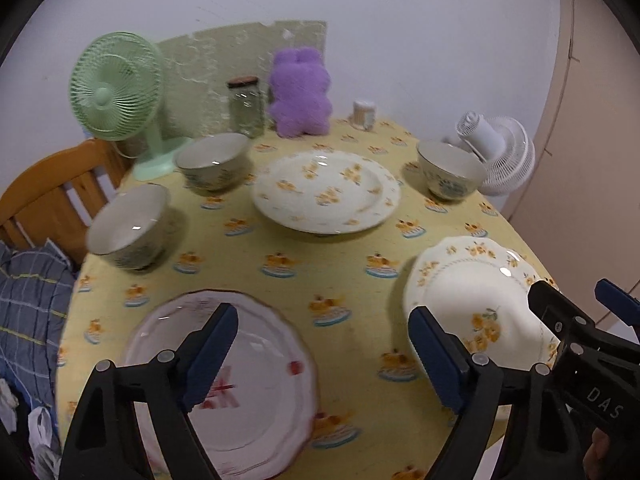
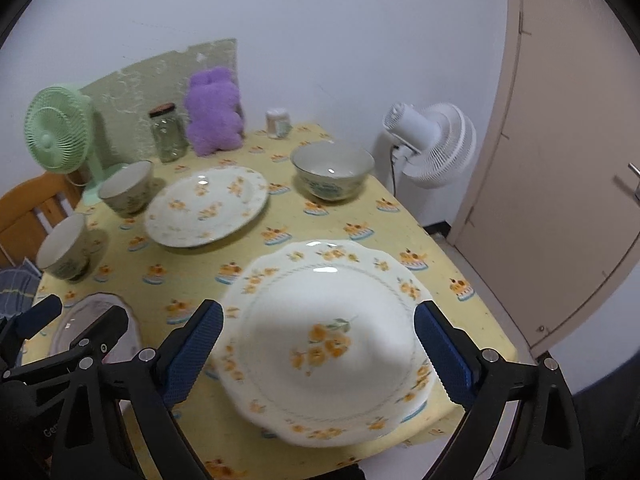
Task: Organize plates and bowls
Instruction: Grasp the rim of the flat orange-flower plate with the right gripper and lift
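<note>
Reaching with both grippers spread and empty, I should slide my right gripper [image 2: 318,344] squarely onto the near rim of the flowered plate [image 2: 332,344], my left gripper [image 1: 322,356] onto the pink plate [image 1: 224,384] on the desk [image 1: 320,248].

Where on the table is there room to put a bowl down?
The widest bare cloth lies mid-table, bordered by the middle plate, the red-patterned plate and the scalloped flowered plate. A smaller patch lies between the middle plate and the right bowl. The back edge is crowded: green fan, jar, purple plush.
</note>
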